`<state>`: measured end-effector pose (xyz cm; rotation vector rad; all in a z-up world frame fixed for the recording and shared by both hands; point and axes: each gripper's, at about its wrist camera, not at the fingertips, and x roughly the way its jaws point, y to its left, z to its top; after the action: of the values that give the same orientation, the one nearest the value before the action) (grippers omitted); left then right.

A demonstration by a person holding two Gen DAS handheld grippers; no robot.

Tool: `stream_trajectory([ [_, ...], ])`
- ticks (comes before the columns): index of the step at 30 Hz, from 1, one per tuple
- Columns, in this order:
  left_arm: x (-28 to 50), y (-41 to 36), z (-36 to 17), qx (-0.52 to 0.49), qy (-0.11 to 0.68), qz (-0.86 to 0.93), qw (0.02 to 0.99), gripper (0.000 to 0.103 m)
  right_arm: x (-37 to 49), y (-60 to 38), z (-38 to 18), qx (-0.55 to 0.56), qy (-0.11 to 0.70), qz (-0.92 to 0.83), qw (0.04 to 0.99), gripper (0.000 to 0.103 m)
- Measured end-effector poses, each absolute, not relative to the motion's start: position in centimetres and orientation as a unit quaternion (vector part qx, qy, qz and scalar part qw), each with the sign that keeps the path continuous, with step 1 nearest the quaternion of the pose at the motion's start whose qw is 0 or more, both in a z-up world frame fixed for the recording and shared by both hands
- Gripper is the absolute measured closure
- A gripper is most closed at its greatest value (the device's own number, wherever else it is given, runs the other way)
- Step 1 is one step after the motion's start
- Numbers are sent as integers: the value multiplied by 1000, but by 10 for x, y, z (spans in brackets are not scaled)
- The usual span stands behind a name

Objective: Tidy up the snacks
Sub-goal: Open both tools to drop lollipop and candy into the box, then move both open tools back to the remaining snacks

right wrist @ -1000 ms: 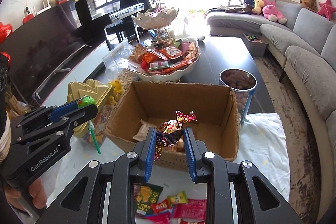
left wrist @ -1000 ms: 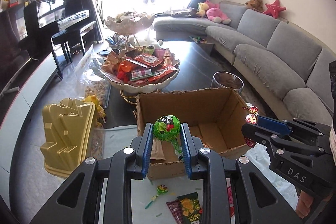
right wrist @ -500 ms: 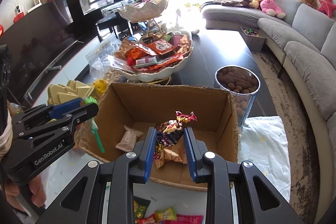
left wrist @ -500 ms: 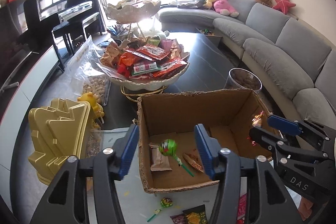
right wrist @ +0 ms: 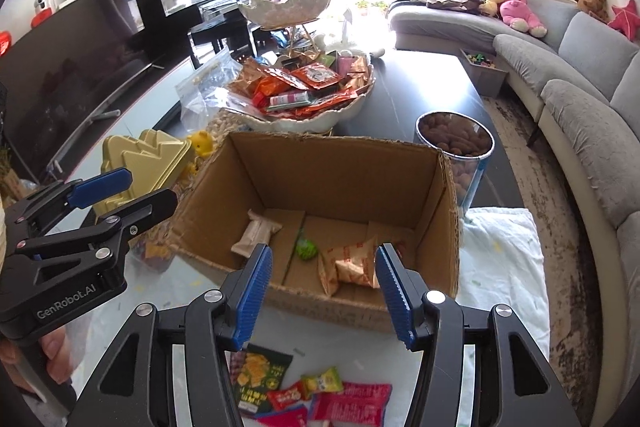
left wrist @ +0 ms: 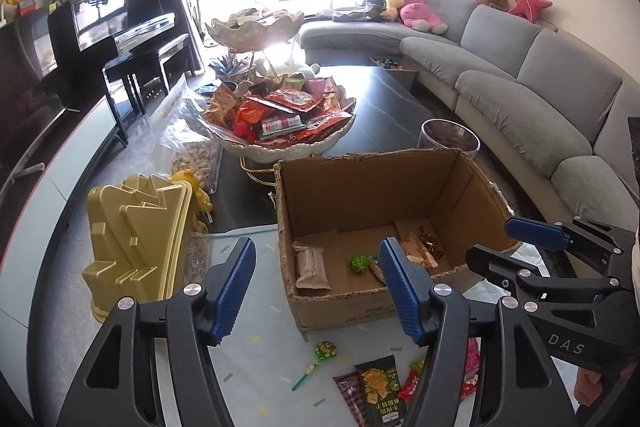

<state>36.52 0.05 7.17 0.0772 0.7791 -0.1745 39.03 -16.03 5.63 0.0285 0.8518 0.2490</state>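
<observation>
The open cardboard box (left wrist: 344, 311) (right wrist: 320, 151) stands in front of both grippers. My left gripper (left wrist: 318, 255) hangs over its near left side, jaws opening, with nothing between them. A green lollipop (left wrist: 359, 262) (right wrist: 306, 249) lies on the box floor beside a beige packet (left wrist: 310, 265). My right gripper (right wrist: 324, 259) (left wrist: 500, 247) is over the near right side, jaws also opening and empty. A shiny wrapped candy (left wrist: 430, 243) and orange packets (right wrist: 352, 263) lie in the box. Another lollipop (left wrist: 326, 351) and loose packets (right wrist: 260, 371) lie on the table in front.
A gold house-shaped tin (left wrist: 136, 243) stands left of the box. Behind the box are a tiered white bowl (left wrist: 288, 151) heaped with snacks and a metal can of nuts (right wrist: 454, 143). A white cloth (right wrist: 500, 247) lies to the right, a grey sofa beyond.
Both grippers opened. The left one let go of the green lollipop and the right one of the wrapped candy; both now lie in the box.
</observation>
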Motion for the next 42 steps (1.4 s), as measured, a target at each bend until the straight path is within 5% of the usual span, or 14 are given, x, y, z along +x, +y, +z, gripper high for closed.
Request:
stream_trajectory([
  [22,273,-20,36,59,412,-135,899,38,303,-174,28,19,442,123,888,48],
  [42,278,-37,-48,60,528,-165,831,38,291,-191,-49,51,540,96,835,48],
])
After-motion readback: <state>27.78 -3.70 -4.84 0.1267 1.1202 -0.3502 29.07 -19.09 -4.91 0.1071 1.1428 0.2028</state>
